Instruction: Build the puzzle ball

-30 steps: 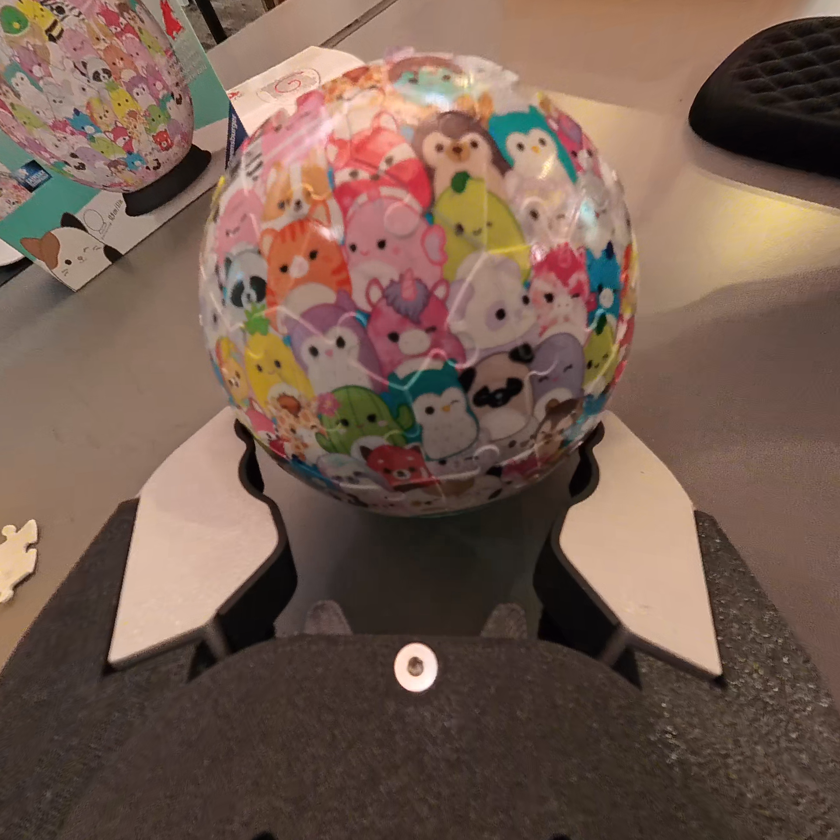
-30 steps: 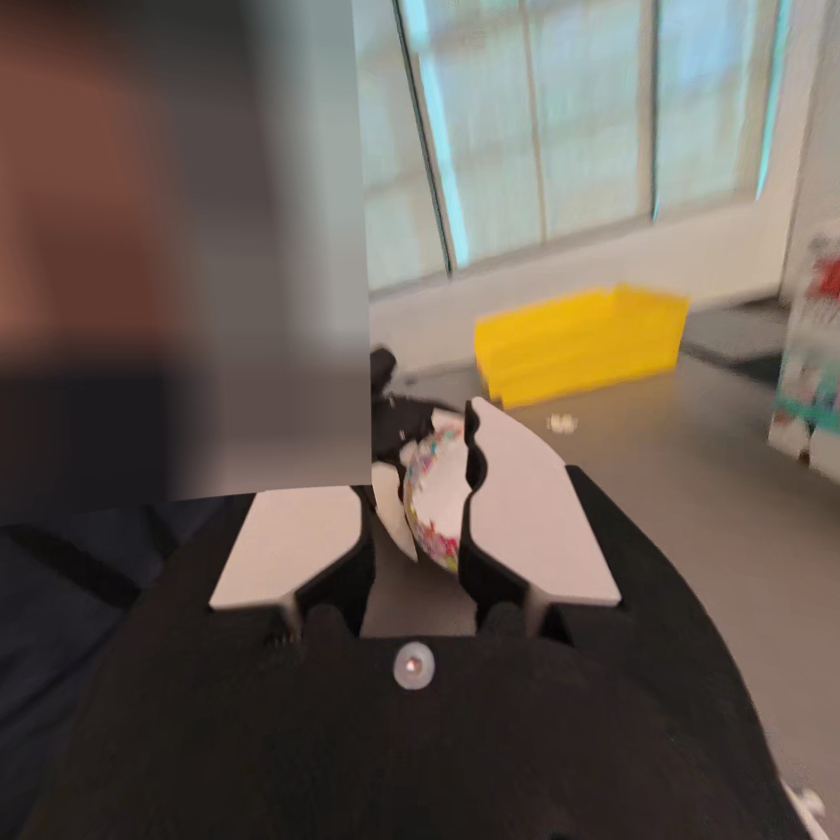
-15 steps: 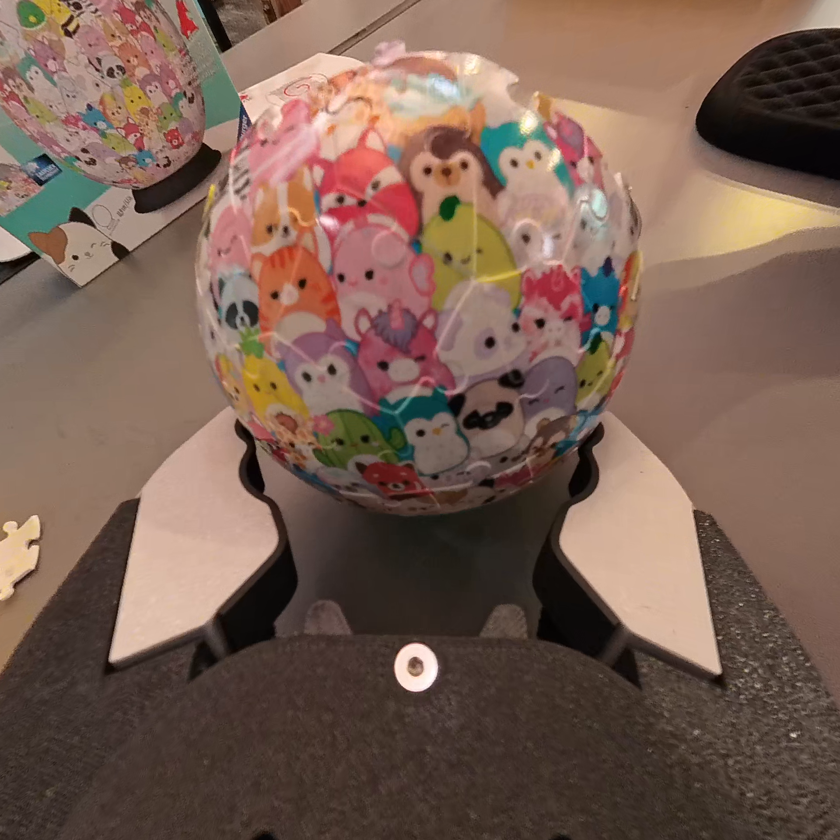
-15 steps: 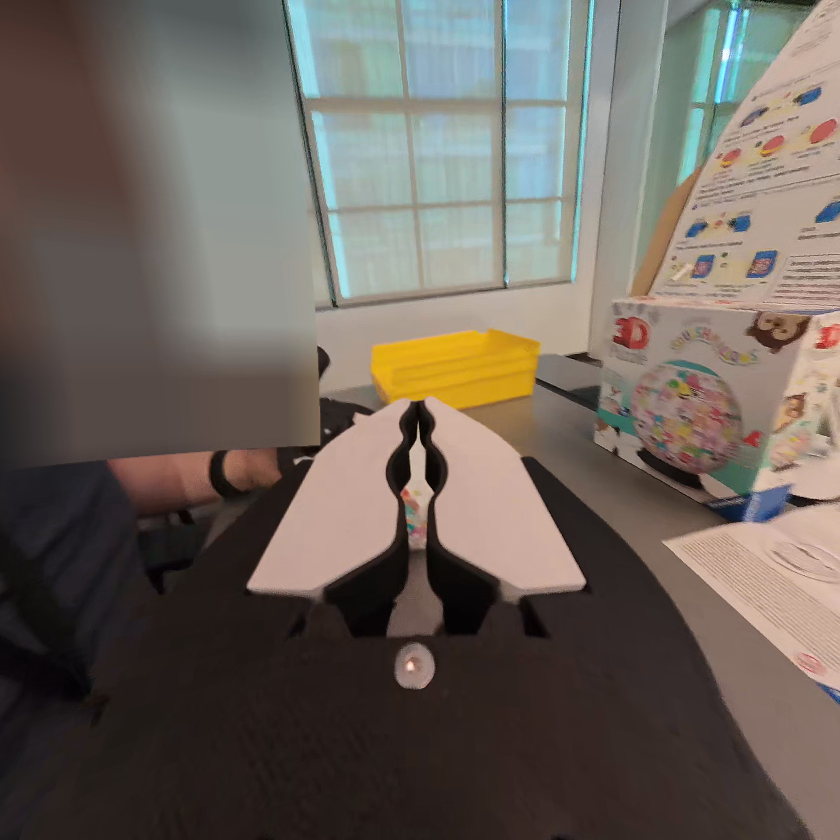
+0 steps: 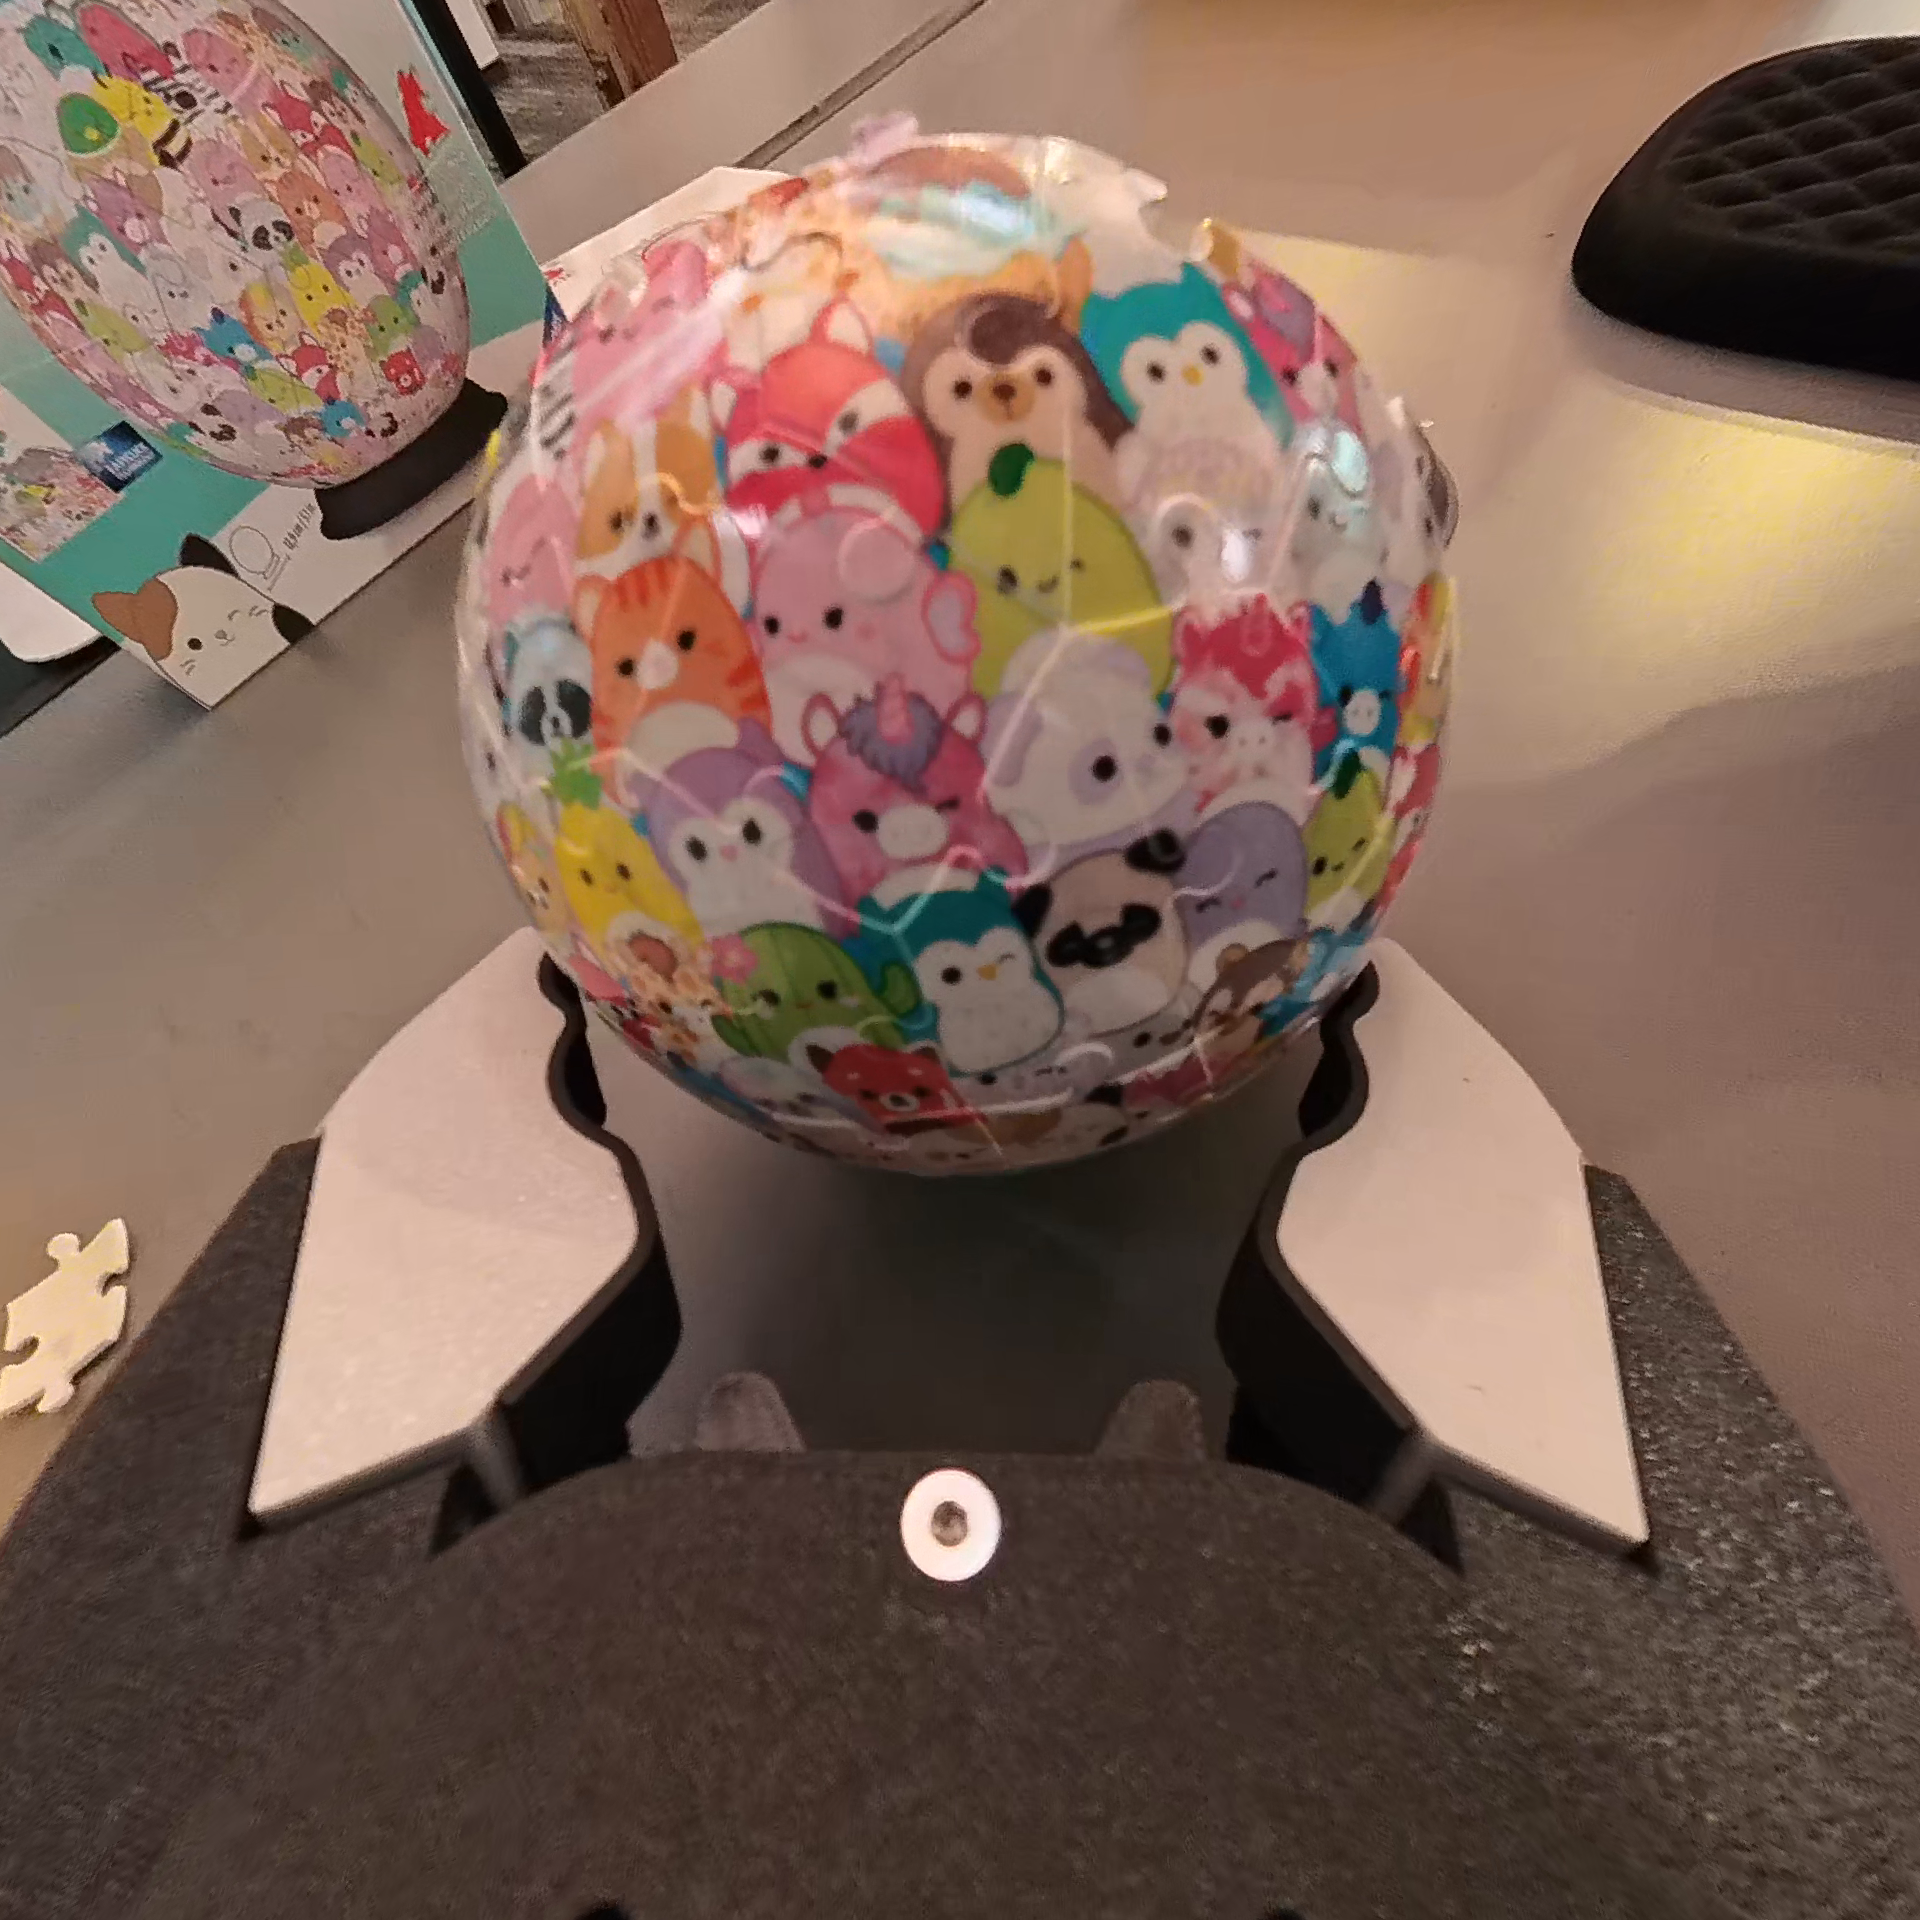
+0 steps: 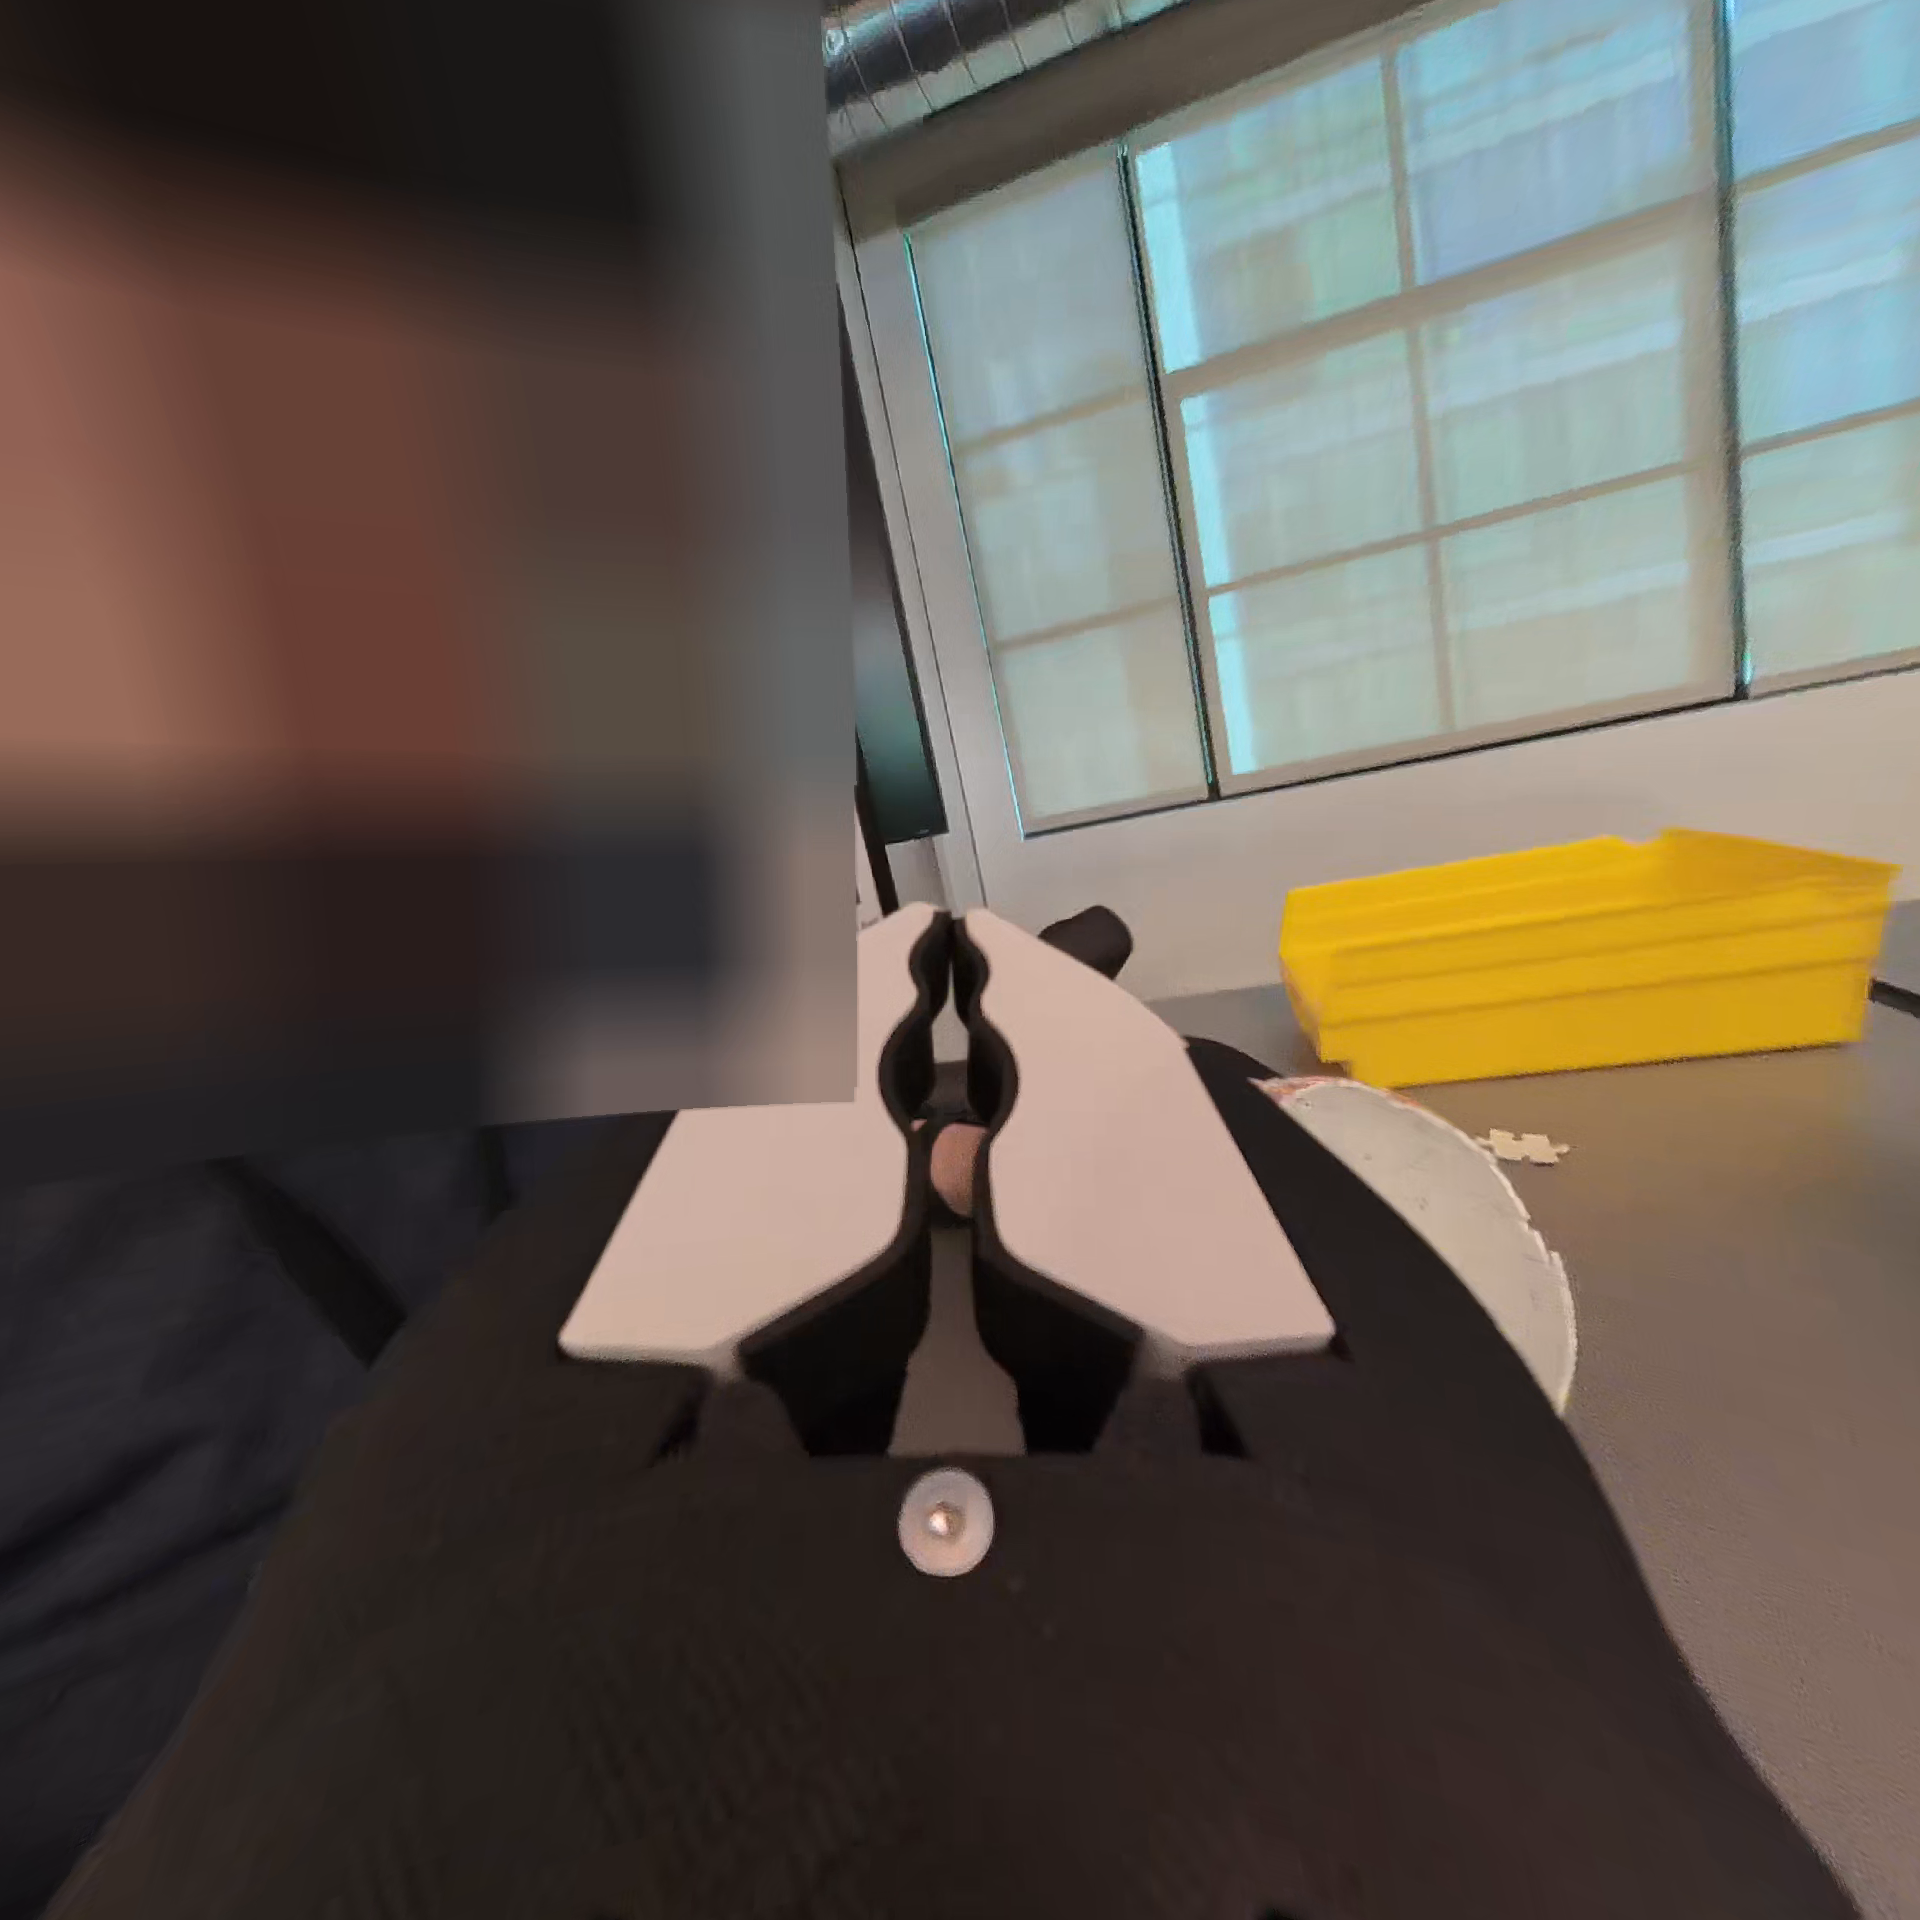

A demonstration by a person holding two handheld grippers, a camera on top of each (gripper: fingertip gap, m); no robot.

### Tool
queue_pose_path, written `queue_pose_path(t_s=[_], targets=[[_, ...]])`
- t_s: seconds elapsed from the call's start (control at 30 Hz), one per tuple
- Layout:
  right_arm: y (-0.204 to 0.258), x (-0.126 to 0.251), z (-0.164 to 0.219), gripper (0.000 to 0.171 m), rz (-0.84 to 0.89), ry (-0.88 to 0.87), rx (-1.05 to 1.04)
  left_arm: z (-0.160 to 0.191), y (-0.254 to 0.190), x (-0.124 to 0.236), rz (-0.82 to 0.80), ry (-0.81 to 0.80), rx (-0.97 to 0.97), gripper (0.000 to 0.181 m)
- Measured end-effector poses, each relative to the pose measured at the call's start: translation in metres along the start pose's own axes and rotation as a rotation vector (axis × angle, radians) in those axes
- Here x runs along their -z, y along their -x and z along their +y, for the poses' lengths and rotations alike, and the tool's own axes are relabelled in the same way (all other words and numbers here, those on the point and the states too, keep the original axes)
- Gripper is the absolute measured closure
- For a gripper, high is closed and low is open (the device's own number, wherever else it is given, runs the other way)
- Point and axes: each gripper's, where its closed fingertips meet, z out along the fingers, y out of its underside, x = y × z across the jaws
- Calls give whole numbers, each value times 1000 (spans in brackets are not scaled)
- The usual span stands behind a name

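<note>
My left tool (image 5: 961,1039) is spread wide, with its tips against the lower sides of the puzzle ball (image 5: 956,665). I read that as bracing the ball so it can't roll on the grey tabletop (image 5: 208,883). The ball sits upright and nearly complete. Its top edge looks jagged, so I judge a cap gap is left up there.

My right tool (image 6: 951,940) is pinched together with nothing visible between the tips, and it's lifted and aimed away from the work, toward the windows. In its view a curved shell section (image 6: 1455,1226) with a white inside lies on the tabletop just beside the tool body. A loose piece (image 6: 1527,1145) lies beyond it, near the yellow bin (image 6: 1579,966).

Another loose puzzle piece (image 5: 62,1314) lies white side up to the left of my left tool. The puzzle box (image 5: 208,343) stands back left, handy as a picture reference. A black mesh pad (image 5: 1766,187) sits far right.

Next, I'd guess: fetch a piece while the left tool holds the ball.
</note>
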Motion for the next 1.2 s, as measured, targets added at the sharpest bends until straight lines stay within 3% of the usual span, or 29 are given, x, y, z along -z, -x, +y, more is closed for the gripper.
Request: queue_pose_path(t_s=[0.1,0.23,0.37,0.53,0.6,0.83,1.2], targets=[[-14,-9,13,171,111,131,115,0,0,1,4,-2,-4,49],[-26,-15,31,171,170,255,63,4,1,2,10,8,-33,49],[-51,2,53,170,297,375,45,3,0,1,21,9,-45,50],[-73,26,79,129,331,560,150,3,-2,-2,37,17,-40,50],[-86,36,96,123,350,674,195,3,-2,-2,45,24,-34,50],[-115,40,140,108,285,972,445,2,0,-1,94,49,-35,50],[-116,18,175,100,8,1113,778,6,8,8,238,87,-156,51]])
